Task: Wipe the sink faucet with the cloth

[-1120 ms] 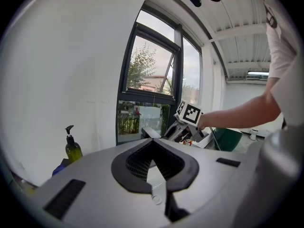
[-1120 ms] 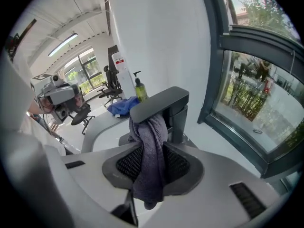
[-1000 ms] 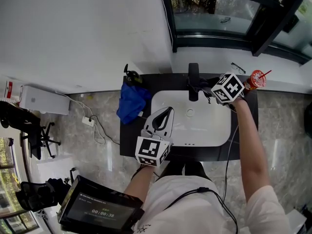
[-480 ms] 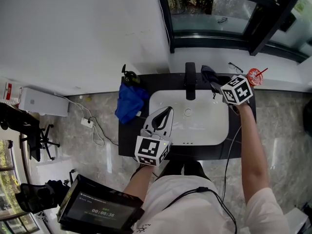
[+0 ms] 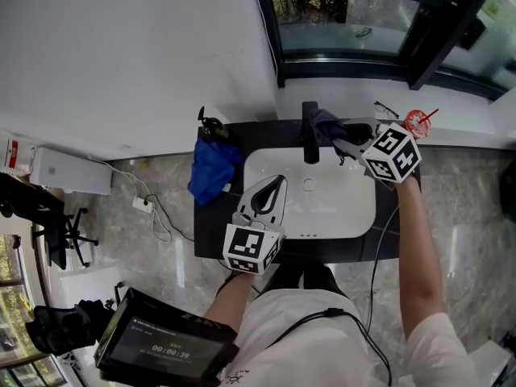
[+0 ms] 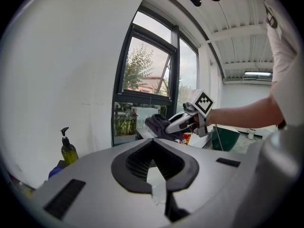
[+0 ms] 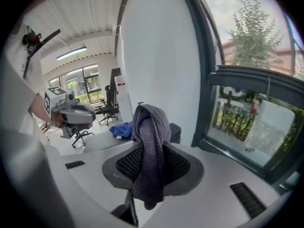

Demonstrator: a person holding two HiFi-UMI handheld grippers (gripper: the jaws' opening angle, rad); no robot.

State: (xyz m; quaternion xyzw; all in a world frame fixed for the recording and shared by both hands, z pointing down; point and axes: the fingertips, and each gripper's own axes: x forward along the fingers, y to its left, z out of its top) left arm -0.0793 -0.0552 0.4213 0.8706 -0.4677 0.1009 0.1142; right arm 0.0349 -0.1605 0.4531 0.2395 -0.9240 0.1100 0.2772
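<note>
Fingers (image 7: 183, 167) of my right gripper (image 5: 333, 129) clamp the grey cloth (image 7: 151, 137), now lifted leftward against the black faucet (image 5: 309, 139) at the sink's (image 5: 355, 212) rear edge; left gripper (image 5: 280, 182), closed and empty, hovers over its open bowl.

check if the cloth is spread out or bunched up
Bunched up: the grey cloth hangs in crumpled folds, pinched in the right gripper, not laid flat.
</note>
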